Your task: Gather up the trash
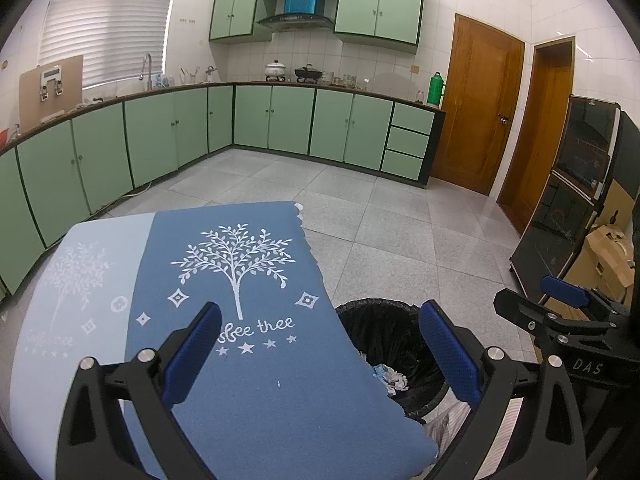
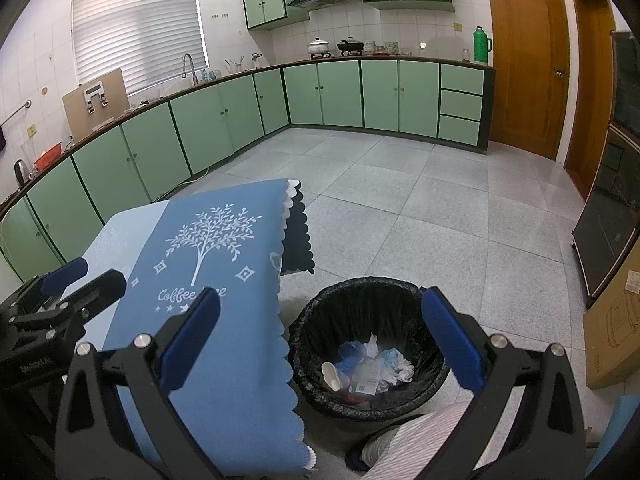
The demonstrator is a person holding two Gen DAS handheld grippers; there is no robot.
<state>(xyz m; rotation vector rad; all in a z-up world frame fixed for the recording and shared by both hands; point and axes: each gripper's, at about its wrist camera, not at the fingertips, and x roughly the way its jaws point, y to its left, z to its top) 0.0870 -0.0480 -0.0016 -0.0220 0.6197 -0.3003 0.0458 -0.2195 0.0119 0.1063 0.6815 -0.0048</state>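
Note:
A round bin with a black liner [image 2: 412, 304] stands on the floor beside the table and holds crumpled paper and plastic trash [image 2: 372, 364]. It also shows in the left wrist view [image 1: 384, 332]. My right gripper [image 2: 320, 340] is open and empty, above the bin's near left rim. My left gripper [image 1: 320, 348] is open and empty over the table's right edge. The table has a blue tree-print cloth [image 1: 248, 360], also in the right wrist view [image 2: 224, 360]. Each gripper shows in the other's view: the right one [image 1: 568, 304] and the left one [image 2: 68, 284].
Green cabinets [image 2: 340, 96] line the far walls, with pots on the counter. A wooden door [image 2: 524, 60] is at the right. A black glass-front unit [image 1: 560, 216] and cardboard boxes [image 2: 612, 332] stand right of the bin. A striped trouser leg [image 2: 416, 436] is near the bin.

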